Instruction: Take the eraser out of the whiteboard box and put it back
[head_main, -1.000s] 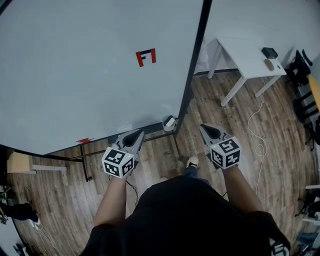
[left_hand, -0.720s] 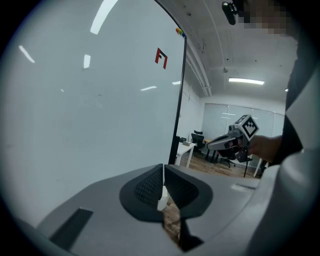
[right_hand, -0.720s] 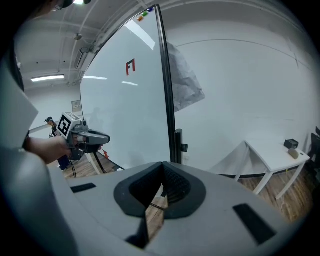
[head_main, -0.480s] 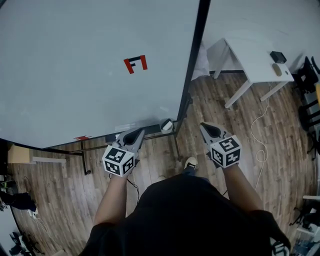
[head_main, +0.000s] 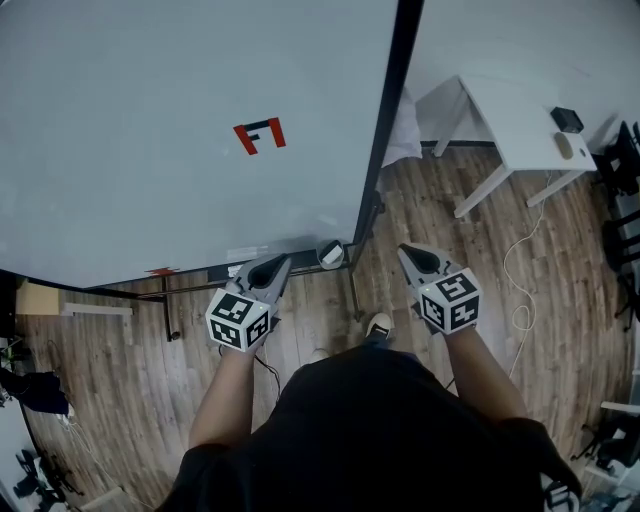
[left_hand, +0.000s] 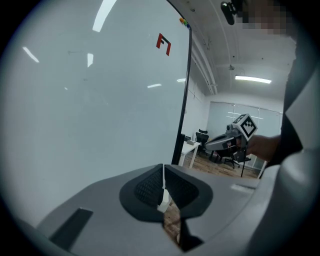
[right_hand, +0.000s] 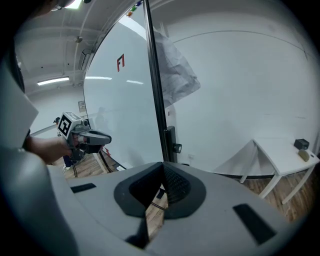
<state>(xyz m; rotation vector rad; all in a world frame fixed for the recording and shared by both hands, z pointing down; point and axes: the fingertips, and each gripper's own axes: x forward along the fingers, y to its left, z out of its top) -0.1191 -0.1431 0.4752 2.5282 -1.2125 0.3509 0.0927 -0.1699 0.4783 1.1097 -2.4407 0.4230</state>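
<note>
Before large white whiteboard (head_main: 180, 130) | left hand-held gripper (head_main: 272, 266), right hand-held gripper (head_main: 412, 256): both closed, empty | advised: open one before reaching small pale box (head_main: 331, 253).

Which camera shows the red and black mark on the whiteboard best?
The head view: the red and black mark is largest and plainest there. The left gripper view shows the mark small and slanted, and in the right gripper view the mark is smaller still.

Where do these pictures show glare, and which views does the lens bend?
Left gripper view: ceiling lights make bright streaks on the whiteboard, and the corners go black. Right gripper view: smaller streaks on the whiteboard, same black corners. Head view: even light, sharp, but the whiteboard's lower edge bows.
</note>
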